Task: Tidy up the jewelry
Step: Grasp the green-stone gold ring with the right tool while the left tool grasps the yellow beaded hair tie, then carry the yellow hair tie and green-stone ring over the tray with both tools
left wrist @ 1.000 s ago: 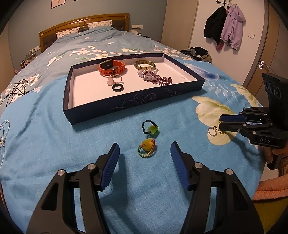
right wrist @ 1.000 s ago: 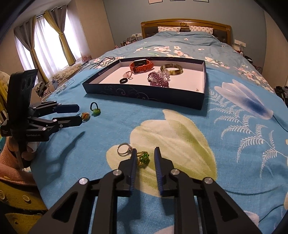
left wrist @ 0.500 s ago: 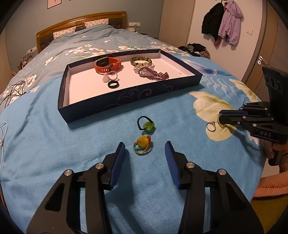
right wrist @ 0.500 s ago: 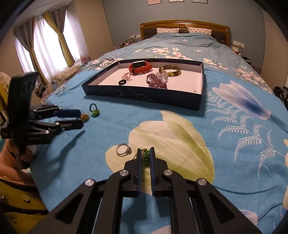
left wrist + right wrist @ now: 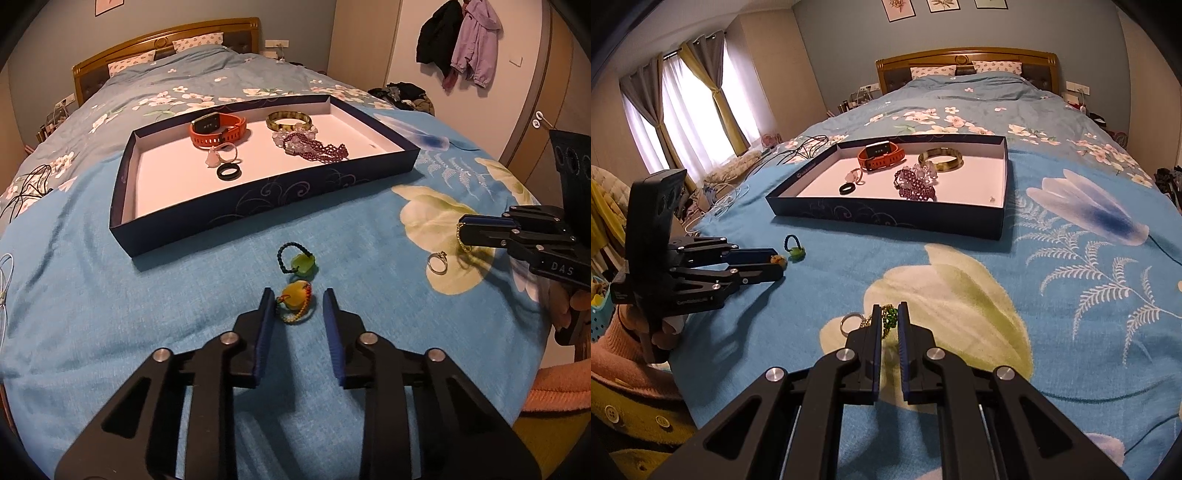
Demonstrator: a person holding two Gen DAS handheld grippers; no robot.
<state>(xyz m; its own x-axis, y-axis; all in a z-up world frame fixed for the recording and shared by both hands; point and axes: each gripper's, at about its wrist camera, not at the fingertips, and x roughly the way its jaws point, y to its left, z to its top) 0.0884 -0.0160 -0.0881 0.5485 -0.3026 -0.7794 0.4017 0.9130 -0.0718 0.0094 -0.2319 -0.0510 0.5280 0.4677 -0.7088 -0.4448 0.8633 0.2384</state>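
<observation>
Holding watch (image 5: 218,129), bangle (image 5: 289,119), rings: navy tray (image 5: 258,201).

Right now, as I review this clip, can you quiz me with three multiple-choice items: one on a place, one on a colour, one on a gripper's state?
1. Where is the silver ring?
A. on a pillow
B. on the bedspread, beside the right gripper
C. on a chair

2. What colour is the strap of the watch in the tray?
A. orange
B. white
C. blue

3. What state is the right gripper in?
A. open and empty
B. shut on a black ring
C. shut on the green-stone chain

Answers: B, the ring lies on the quilt left of the fingers; A, the band is plainly orange; C, the chain sits pinched between the closed fingers.
</observation>
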